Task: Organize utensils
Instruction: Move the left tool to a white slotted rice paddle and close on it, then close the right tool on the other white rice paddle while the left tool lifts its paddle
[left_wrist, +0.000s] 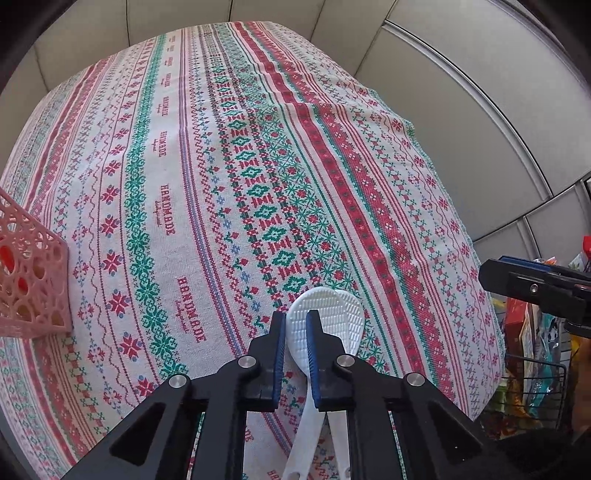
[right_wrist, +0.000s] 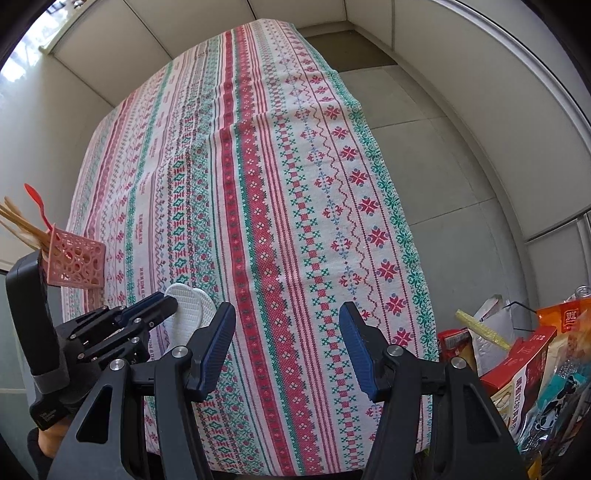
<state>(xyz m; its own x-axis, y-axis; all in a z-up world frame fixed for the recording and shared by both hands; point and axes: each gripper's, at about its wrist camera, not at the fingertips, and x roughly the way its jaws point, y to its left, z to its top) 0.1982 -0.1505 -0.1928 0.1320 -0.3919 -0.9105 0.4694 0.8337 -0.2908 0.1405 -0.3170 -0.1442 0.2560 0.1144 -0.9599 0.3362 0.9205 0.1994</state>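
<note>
My left gripper (left_wrist: 296, 325) is shut on a white rice paddle (left_wrist: 321, 314), gripped at the base of its dimpled head. A second white paddle (left_wrist: 352, 321) lies just behind it; I cannot tell whether it rests on the cloth. The pair also shows in the right wrist view (right_wrist: 188, 310), with the left gripper (right_wrist: 162, 302) around it. A pink lattice utensil holder (left_wrist: 31, 273) stands at the left table edge; in the right wrist view the holder (right_wrist: 75, 262) contains a red spoon (right_wrist: 37, 203) and wooden utensils (right_wrist: 22, 225). My right gripper (right_wrist: 288, 343) is open and empty.
The table carries a red, green and white patterned cloth (left_wrist: 221, 184). To the right of the table on the floor stands a wire basket with snack boxes and bags (right_wrist: 535, 362). Grey tiled floor (right_wrist: 443, 166) surrounds the table.
</note>
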